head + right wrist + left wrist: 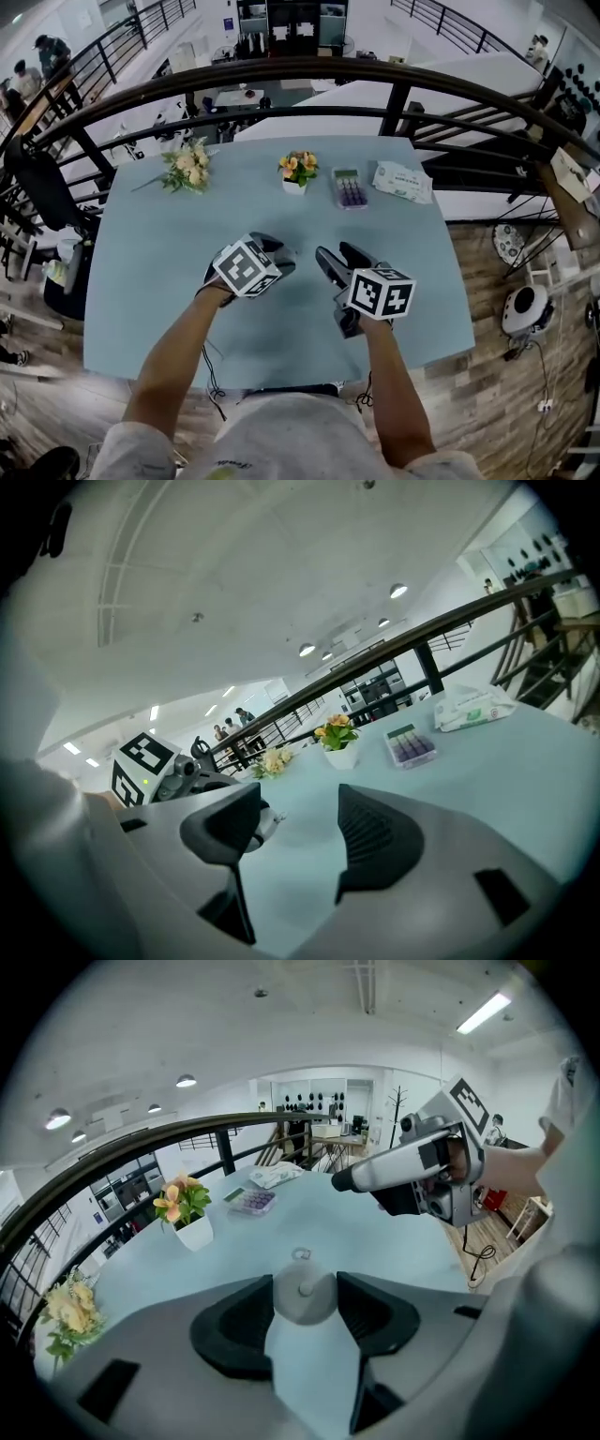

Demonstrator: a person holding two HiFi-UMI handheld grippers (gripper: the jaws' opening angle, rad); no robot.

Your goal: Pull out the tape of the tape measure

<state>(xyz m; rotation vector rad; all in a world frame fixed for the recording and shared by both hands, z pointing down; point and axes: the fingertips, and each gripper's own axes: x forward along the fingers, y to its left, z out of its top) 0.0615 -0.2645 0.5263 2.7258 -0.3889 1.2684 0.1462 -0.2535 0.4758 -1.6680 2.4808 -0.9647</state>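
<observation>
My left tongs are clamped on the round grey tape measure over the table, with its small tab poking ahead. My right tongs gape empty nearby, and one jaw half hides the case. In the head view, my marker cube covers it.

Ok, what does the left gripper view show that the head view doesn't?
Only the left gripper view shows the round white tape measure pinched in the left claw. Only the head view shows the person's left arm and that claw's marker cube. Both show the right claw, the potted flowers and the blue table.
</observation>
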